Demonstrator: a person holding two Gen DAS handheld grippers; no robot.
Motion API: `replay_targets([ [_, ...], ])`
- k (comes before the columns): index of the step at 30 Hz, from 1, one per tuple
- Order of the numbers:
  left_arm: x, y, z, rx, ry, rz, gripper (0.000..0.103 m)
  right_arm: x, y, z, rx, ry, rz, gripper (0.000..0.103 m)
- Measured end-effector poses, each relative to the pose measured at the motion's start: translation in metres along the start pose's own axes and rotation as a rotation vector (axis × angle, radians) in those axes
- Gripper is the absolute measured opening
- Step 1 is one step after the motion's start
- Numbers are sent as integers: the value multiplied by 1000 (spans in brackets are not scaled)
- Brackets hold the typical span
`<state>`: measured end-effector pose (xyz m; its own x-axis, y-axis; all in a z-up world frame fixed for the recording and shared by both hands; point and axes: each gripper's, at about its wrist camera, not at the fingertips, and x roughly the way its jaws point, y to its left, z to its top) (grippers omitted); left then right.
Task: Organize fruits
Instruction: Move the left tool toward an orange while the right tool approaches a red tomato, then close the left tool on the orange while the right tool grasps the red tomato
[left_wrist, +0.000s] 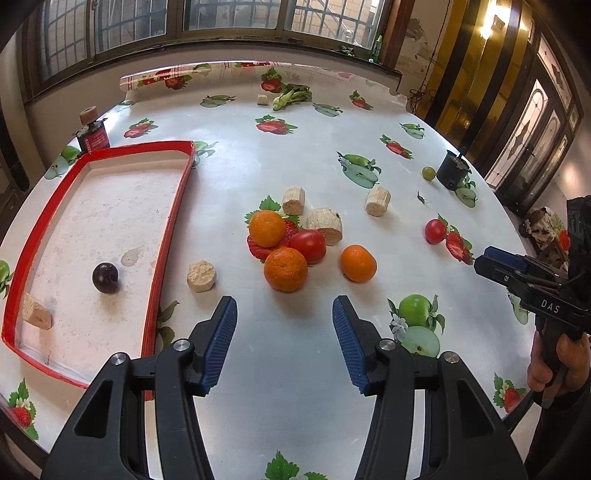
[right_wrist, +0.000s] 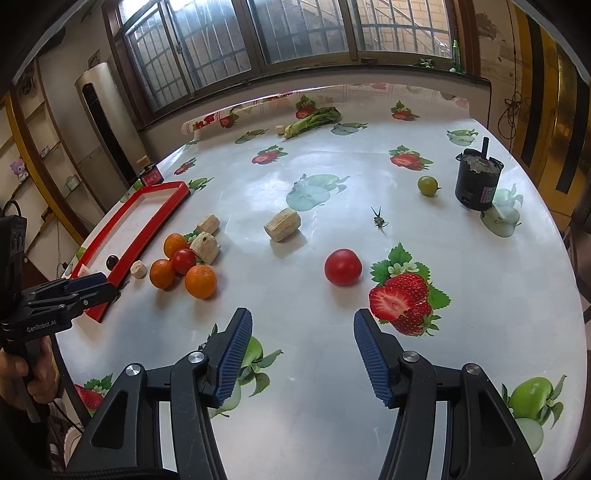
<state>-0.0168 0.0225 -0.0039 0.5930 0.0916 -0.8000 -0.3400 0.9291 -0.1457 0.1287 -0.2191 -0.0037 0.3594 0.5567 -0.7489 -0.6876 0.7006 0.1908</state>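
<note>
A red-rimmed tray (left_wrist: 173, 206) lies at the table's left with a dark plum (left_wrist: 105, 277) and a wood block (left_wrist: 36, 314) inside; it also shows in the right wrist view (right_wrist: 162, 212). Three oranges (left_wrist: 285, 268) and a red tomato (left_wrist: 308, 245) cluster mid-table, just ahead of my open, empty left gripper (left_wrist: 284, 314). A second tomato (right_wrist: 342, 266) lies alone ahead of my open, empty right gripper (right_wrist: 303, 325). A green grape-like fruit (right_wrist: 427, 185) sits far right.
Several wood cylinders (left_wrist: 325, 225) lie among the fruit. A black motor (right_wrist: 477, 184) stands at the right edge, a red-labelled can (left_wrist: 92, 134) behind the tray, a leafy green (right_wrist: 314, 120) at the back, and a small insect-like bit (right_wrist: 379, 219) mid-table.
</note>
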Motion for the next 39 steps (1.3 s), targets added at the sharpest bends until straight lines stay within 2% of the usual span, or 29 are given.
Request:
replay_targets([
  [11, 39, -1, 11, -1, 54, -8, 52, 28, -13, 14, 20, 22, -20, 60],
  [17, 62, 6, 19, -26, 77, -4, 52, 57, -22, 27, 16, 48, -75, 59],
  [20, 71, 9, 21, -44, 95, -32, 52, 71, -24, 33, 16, 63, -77, 59],
  [23, 76, 5, 23, -20, 79, -17, 42, 87, -21, 37, -16, 86, -104, 58],
  [24, 77, 3, 24, -13, 78, -27, 33, 93, -20, 37, -27, 98, -117, 52],
  [25, 78, 2, 24, -5, 80, -30, 33, 94, -18, 38, -44, 86, -143, 49],
  [26, 78, 0, 25, 5, 76, -21, 33, 95, -15, 37, -59, 85, -161, 35],
  [27, 78, -2, 25, 14, 75, -15, 33, 95, -14, 37, -65, 87, -167, 34],
  [30, 76, -2, 23, 23, 79, -26, 32, 89, -13, 36, -44, 83, -122, 34],
  [39, 42, 7, 15, 14, 32, -15, 33, 58, 10, 28, -41, 51, -81, 34],
])
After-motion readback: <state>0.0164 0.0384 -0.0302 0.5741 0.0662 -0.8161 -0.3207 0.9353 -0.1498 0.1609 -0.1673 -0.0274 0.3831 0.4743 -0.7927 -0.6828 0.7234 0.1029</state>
